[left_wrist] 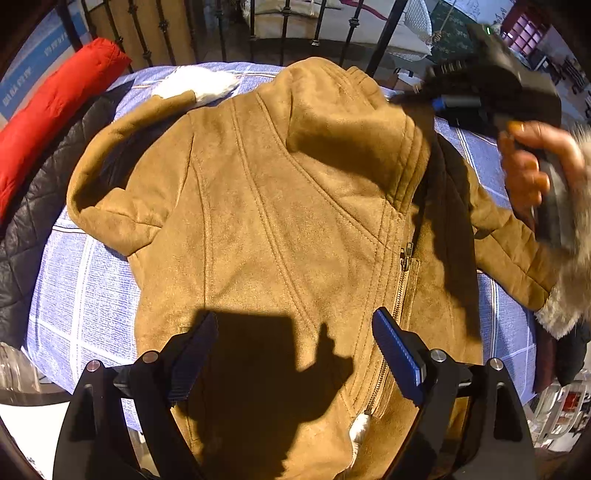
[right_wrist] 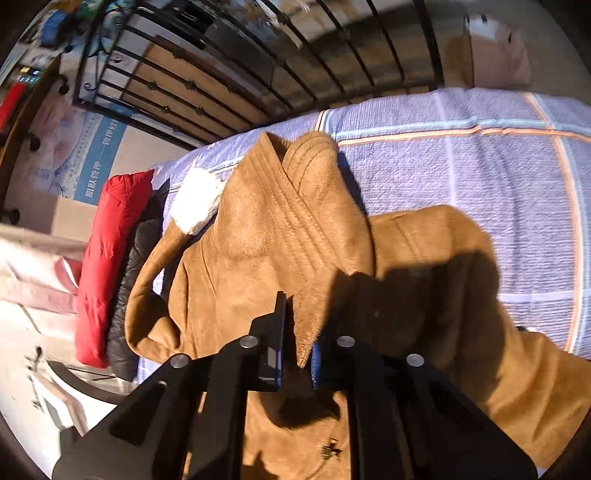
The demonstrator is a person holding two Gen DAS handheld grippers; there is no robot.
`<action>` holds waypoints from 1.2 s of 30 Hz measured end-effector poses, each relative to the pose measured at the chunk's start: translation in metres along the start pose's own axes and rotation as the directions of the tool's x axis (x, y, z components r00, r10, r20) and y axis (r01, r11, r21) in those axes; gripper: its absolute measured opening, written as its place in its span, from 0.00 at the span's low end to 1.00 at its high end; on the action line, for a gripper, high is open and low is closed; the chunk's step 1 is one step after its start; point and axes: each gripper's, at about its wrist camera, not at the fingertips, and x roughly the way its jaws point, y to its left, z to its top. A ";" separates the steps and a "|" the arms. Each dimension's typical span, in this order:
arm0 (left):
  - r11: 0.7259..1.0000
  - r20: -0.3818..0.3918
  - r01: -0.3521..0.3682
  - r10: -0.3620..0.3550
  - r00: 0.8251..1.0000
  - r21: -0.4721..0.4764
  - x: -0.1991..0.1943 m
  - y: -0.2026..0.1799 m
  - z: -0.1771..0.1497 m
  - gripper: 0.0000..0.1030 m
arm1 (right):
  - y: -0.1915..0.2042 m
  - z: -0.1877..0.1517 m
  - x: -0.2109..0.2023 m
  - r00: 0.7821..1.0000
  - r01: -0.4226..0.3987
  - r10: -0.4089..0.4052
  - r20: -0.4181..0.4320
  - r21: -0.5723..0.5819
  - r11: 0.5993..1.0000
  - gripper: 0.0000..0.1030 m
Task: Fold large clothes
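From my left wrist view the tan suede jacket [left_wrist: 280, 206] fills the middle of the frame, spread on the blue checked bed cover [left_wrist: 85, 291]. Bare cover shows along the left and right sides; at the upper left a red jacket [left_wrist: 55, 107] and a black quilted jacket [left_wrist: 40, 206] crowd the bed's edge, with the black metal bed rail [left_wrist: 255, 26] across the top.

My left hand-held gripper [left_wrist: 295, 354] hangs over the lower front with its fingers wide apart, its shadow darkening the hem. My right hand-held gripper [right_wrist: 297, 343] is clamped on a flap of the jacket's collar; in the left view it is blurred at the upper right, and the right sleeve's white cuff is partly cut off there.

The jacket's long axis runs bottom to top of frame, collar toward the rail, zipper [left_wrist: 404, 254] slanting right of centre.
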 end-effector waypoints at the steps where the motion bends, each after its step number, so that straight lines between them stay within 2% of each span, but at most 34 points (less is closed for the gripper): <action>1: 1.000 0.001 0.001 -0.001 1.000 -0.002 -0.001 0.001 -0.001 0.81 | 0.017 0.005 -0.010 0.999 -0.025 0.029 0.046 -0.076 0.997 0.06; 3: 1.000 0.007 0.006 -0.006 1.000 -0.025 -0.002 0.006 -0.003 0.81 | 0.049 0.004 -0.033 0.986 -0.077 0.105 0.131 -0.204 0.976 0.05; 4: 0.999 0.011 0.009 -0.008 1.000 -0.041 -0.002 0.009 -0.004 0.81 | 0.058 0.000 -0.044 0.973 -0.116 0.160 0.168 -0.244 0.963 0.05; 6: 0.998 0.002 0.014 -0.014 1.000 -0.060 0.002 0.013 -0.004 0.81 | 0.059 -0.006 -0.050 0.954 -0.152 0.220 0.206 -0.300 0.942 0.05; 7: 0.998 -0.004 0.016 -0.016 1.000 -0.065 0.004 0.015 -0.004 0.81 | 0.052 -0.007 -0.041 0.960 -0.100 0.172 0.219 -0.305 0.947 0.05; 8: 0.998 -0.010 0.018 -0.019 1.000 -0.068 0.007 0.015 -0.004 0.81 | 0.039 -0.005 -0.024 0.978 0.037 0.023 0.207 -0.278 0.960 0.05; 9: 0.998 -0.016 0.021 -0.022 1.000 -0.067 0.009 0.015 -0.004 0.81 | 0.021 -0.001 0.000 0.978 0.182 -0.150 0.143 -0.242 0.953 0.06; 10: 0.998 -0.021 0.022 -0.023 1.000 -0.065 0.011 0.014 -0.003 0.81 | -0.004 0.004 0.026 0.952 0.306 -0.301 0.056 -0.187 0.934 0.08; 11: 0.998 -0.022 0.018 -0.020 1.000 -0.067 0.012 0.013 -0.002 0.81 | -0.027 0.007 0.040 0.942 0.333 -0.335 0.004 -0.124 0.935 0.12; 12: 0.998 -0.022 0.015 -0.017 1.000 -0.062 0.013 0.011 0.000 0.81 | -0.044 0.009 0.043 0.953 0.303 -0.304 -0.011 -0.068 0.951 0.20; 13: 0.998 -0.019 0.016 -0.017 1.000 -0.053 0.013 0.009 0.002 0.81 | -0.057 0.009 0.041 0.961 0.278 -0.278 -0.013 -0.010 0.961 0.37; 15: 0.999 -0.011 0.016 -0.017 1.000 -0.030 0.012 0.004 0.006 0.81 | -0.066 0.010 0.033 0.973 0.229 -0.229 -0.010 0.063 0.971 0.41; 17: 1.000 -0.013 0.015 -0.015 1.000 -0.010 0.014 0.000 0.010 0.83 | -0.062 0.004 0.016 0.976 0.215 -0.218 0.024 0.098 0.972 0.44; 19: 1.000 -0.024 0.022 -0.022 0.999 0.002 0.018 -0.005 0.013 0.83 | -0.059 -0.011 -0.008 0.975 0.197 -0.208 0.079 0.131 0.972 0.62; 20: 1.000 -0.027 0.027 -0.027 0.999 0.005 0.019 -0.007 0.015 0.83 | -0.058 -0.020 -0.020 0.973 0.194 -0.209 0.092 0.148 0.970 0.66; 24: 0.998 -0.043 0.053 -0.052 0.998 0.031 0.027 -0.020 0.018 0.83 | -0.067 -0.079 -0.061 0.973 0.191 -0.213 0.092 0.204 0.960 0.68; 27: 0.994 -0.052 0.067 -0.063 0.997 0.084 0.030 -0.036 0.020 0.83 | -0.086 -0.133 -0.095 0.961 0.244 -0.268 0.071 0.240 0.940 0.68; 29: 0.989 -0.051 0.069 -0.063 0.997 0.129 0.030 -0.047 0.020 0.83 | -0.102 -0.165 -0.124 0.947 0.281 -0.313 0.072 0.287 0.916 0.68; 32: 0.980 -0.053 0.084 -0.075 0.996 0.178 0.030 -0.062 0.022 0.83 | -0.140 -0.207 -0.170 0.926 0.297 -0.366 0.090 0.425 0.855 0.68; 36: 0.968 -0.058 0.100 -0.088 0.994 0.230 0.029 -0.083 0.021 0.83 | -0.187 -0.271 -0.233 0.874 0.283 -0.470 0.127 0.653 0.702 0.68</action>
